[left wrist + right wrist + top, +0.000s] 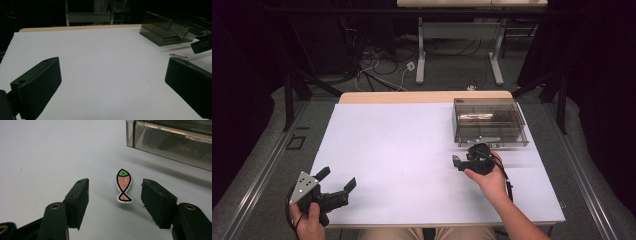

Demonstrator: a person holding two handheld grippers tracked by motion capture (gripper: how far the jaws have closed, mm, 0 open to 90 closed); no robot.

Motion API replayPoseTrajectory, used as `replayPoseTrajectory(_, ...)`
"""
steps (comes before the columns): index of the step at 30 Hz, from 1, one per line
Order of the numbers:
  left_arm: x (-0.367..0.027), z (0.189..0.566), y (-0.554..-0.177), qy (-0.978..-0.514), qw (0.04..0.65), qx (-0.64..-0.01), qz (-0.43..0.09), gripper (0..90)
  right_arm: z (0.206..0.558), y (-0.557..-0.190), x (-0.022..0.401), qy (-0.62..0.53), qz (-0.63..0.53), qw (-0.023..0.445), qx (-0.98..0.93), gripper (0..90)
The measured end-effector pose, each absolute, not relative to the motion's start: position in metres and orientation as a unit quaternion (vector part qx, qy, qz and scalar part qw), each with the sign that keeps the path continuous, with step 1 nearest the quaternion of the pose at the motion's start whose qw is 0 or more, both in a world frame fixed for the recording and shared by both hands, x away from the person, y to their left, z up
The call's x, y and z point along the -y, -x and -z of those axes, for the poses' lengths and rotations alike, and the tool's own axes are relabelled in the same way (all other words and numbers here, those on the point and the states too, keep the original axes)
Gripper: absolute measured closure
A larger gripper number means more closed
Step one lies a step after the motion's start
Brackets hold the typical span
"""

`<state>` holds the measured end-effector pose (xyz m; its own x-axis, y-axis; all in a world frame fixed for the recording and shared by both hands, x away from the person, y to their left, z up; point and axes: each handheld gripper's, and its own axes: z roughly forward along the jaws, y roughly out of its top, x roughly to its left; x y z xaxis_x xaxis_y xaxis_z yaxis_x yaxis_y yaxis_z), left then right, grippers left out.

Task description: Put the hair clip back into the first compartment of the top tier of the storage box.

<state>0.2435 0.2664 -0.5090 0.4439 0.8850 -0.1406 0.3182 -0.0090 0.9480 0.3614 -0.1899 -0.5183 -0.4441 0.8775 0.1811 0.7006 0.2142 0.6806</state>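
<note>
fish-shaped flat sticker (124,185), pink-bodied with a green head and black outline, lies on the white table (402,150) between the parted jaws of the right gripper (114,195), touching neither. just beyond those jaws sits a smoky transparent plastic box (488,122). left gripper (337,179), well apart near the table's front edge, holds its jaws wide over bare surface.

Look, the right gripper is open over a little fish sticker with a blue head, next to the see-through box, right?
Almost. The fish sticker has a green head, not blue; its body is pink. The right gripper view shows it lying on the white table between the open jaws of the right gripper, with the see-through box close by.
</note>
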Motion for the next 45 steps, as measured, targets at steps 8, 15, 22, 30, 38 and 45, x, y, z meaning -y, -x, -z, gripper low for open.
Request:
replayPoseTrajectory(8,-0.266,0.510,-0.244,-0.663,0.534,-0.455,-0.262,0.7,0.525,-0.368,0.187,-0.530,-0.355,0.112,-0.762,45.5)
replayPoseTrajectory(15,-0.266,0.510,-0.244,-0.662,0.535,-0.455,-0.261,0.7,0.527,-0.373,0.188,-0.542,-0.360,0.103,-0.752,50.9)
replayPoseTrajectory(22,-0.266,0.510,-0.245,-0.663,0.535,-0.454,-0.260,0.7,0.531,-0.376,0.186,-0.547,-0.350,0.104,-0.754,58.0)
replayPoseTrajectory(30,-0.266,0.510,-0.245,-0.664,0.535,-0.454,-0.259,0.6,0.537,-0.379,0.184,-0.549,-0.344,0.106,-0.755,65.2)
replayPoseTrajectory(38,-0.266,0.510,-0.245,-0.663,0.536,-0.455,-0.257,0.7,0.540,-0.381,0.184,-0.552,-0.342,0.115,-0.752,69.8)
replayPoseTrajectory(45,-0.267,0.510,-0.245,-0.666,0.534,-0.453,-0.257,0.7,0.541,-0.382,0.183,-0.560,-0.341,0.120,-0.745,72.5)
